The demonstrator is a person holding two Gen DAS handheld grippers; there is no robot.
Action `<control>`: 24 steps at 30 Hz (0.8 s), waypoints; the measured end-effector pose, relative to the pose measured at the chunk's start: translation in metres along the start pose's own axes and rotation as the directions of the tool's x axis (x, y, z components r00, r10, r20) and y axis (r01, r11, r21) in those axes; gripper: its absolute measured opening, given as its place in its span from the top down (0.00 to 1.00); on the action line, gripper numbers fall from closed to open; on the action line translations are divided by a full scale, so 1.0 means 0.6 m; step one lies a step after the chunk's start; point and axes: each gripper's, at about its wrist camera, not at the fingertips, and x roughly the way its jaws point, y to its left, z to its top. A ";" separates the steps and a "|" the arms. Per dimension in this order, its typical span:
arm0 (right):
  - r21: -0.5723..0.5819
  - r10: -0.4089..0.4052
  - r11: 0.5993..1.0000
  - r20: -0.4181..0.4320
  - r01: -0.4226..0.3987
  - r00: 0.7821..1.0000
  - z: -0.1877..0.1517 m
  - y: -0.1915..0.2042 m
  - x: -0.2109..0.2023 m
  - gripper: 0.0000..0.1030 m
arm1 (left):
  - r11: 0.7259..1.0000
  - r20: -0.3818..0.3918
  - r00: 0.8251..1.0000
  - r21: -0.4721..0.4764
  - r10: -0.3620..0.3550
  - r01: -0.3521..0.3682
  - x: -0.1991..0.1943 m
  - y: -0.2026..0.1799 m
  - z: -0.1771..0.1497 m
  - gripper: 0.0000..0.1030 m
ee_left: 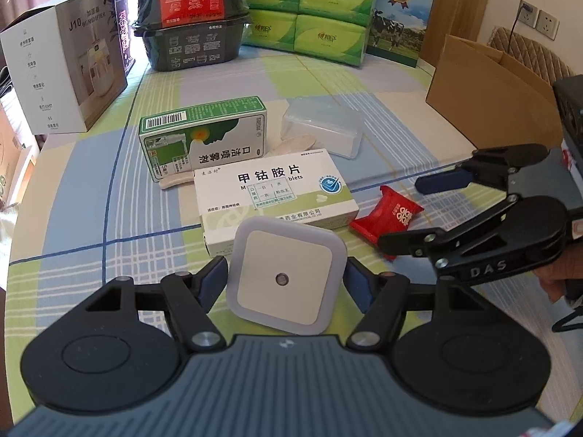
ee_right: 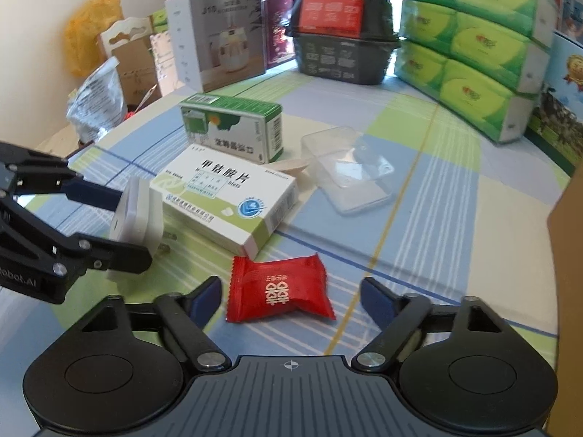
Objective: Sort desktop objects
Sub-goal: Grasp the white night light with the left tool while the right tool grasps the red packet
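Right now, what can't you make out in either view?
- Spoon: middle hidden under the pill box and green box, both views.
- Cardboard box: inside out of sight; cut by the right edge in the right wrist view.
- Night light: its underside, left wrist view; left gripper jaws cover its sides.
- Clear tub: contents unclear.

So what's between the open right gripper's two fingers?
In the right wrist view, the right gripper is open, with the red crinkly candy packet lying on the checked tablecloth between its fingers, untouched.
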 end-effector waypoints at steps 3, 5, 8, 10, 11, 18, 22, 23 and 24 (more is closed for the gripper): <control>-0.020 0.010 1.000 -0.012 -0.010 1.000 -0.002 0.004 0.011 0.32 | 1.000 0.004 1.000 0.012 0.006 -0.006 0.002 -0.002 0.000 0.34; -0.033 0.009 0.999 -0.012 -0.009 1.000 -0.005 0.006 0.015 0.34 | 1.000 0.006 1.000 0.012 0.007 -0.007 0.003 -0.001 -0.002 0.34; -0.021 0.010 1.000 -0.007 -0.010 1.000 -0.004 0.003 0.015 0.37 | 1.000 0.000 1.000 0.010 0.012 -0.012 0.007 0.002 -0.004 0.34; -0.013 0.009 1.000 0.000 -0.009 1.000 -0.004 0.001 0.015 0.42 | 1.000 -0.001 1.000 0.006 0.015 -0.015 0.008 0.001 -0.005 0.34; -0.014 0.005 1.000 0.000 -0.005 1.000 -0.003 0.001 0.015 0.43 | 1.000 0.000 1.000 0.006 0.017 -0.017 0.008 0.000 -0.005 0.35; 0.028 -0.003 1.000 -0.006 0.003 1.000 0.005 -0.003 0.011 0.60 | 0.999 -0.001 0.999 0.013 0.032 -0.032 0.007 -0.005 -0.006 0.37; 0.048 0.001 0.999 -0.007 -0.001 1.000 0.006 -0.007 0.009 0.62 | 0.999 0.002 0.999 0.006 0.040 -0.040 0.007 -0.007 -0.007 0.37; 0.055 0.001 0.998 -0.007 -0.001 1.000 0.007 -0.007 0.007 0.63 | 0.999 0.002 0.999 0.004 0.042 -0.042 0.007 -0.008 -0.007 0.38; 0.061 0.001 0.998 -0.005 -0.001 1.000 0.008 -0.008 0.006 0.63 | 0.999 0.002 0.999 0.002 0.044 -0.044 0.007 -0.008 -0.006 0.38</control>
